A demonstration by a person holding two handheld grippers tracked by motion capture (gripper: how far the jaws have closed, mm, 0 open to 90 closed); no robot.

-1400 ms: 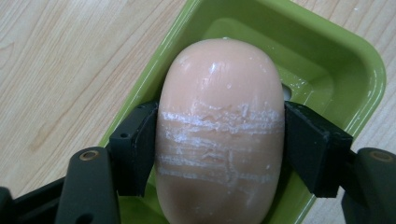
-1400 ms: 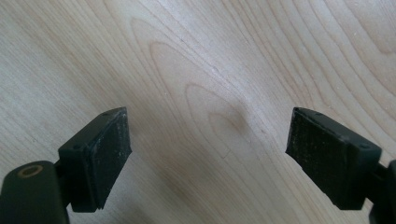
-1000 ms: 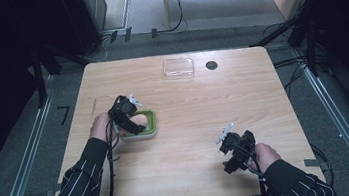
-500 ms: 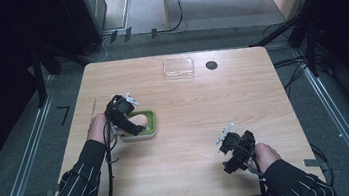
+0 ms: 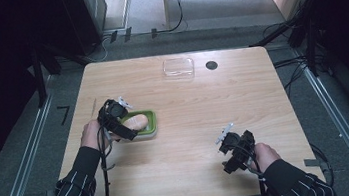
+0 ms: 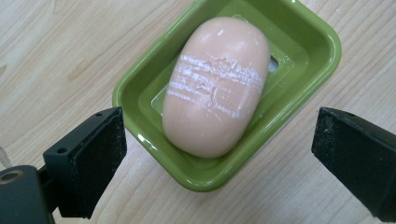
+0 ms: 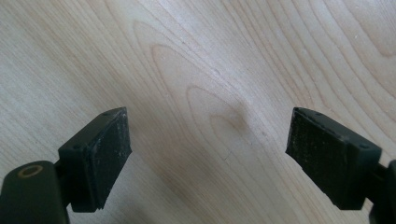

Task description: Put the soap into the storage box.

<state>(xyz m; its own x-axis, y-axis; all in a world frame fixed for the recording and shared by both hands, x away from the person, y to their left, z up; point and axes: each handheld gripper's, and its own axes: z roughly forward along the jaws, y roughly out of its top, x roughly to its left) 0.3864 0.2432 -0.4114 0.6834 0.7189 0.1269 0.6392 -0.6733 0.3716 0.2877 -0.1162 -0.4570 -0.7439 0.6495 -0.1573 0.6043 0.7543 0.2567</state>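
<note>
Dark floor, cables and metal rails ring the pale wooden desk [image 5: 193, 141], which also carries a clear plastic lid [image 5: 178, 68] and a small black disc [image 5: 211, 65] near its far edge. On the near-left part sits a green soap dish [image 6: 308, 28], and the peach soap bar [image 6: 217, 84] lies lengthwise inside it, a whitish scuffed band across its middle. The left tongs [image 6: 217, 156] have just been opening: compared with 1 second ago, when they sat down over the dish, they now stand spread wide on either side of it, touching neither dish nor soap, and drawn slightly back. That reads as the soap delivered and let go, so placing it looks done. The right tongs [image 7: 208, 154] are parted and empty above bare wood at the near right, well apart from the dish.
</note>
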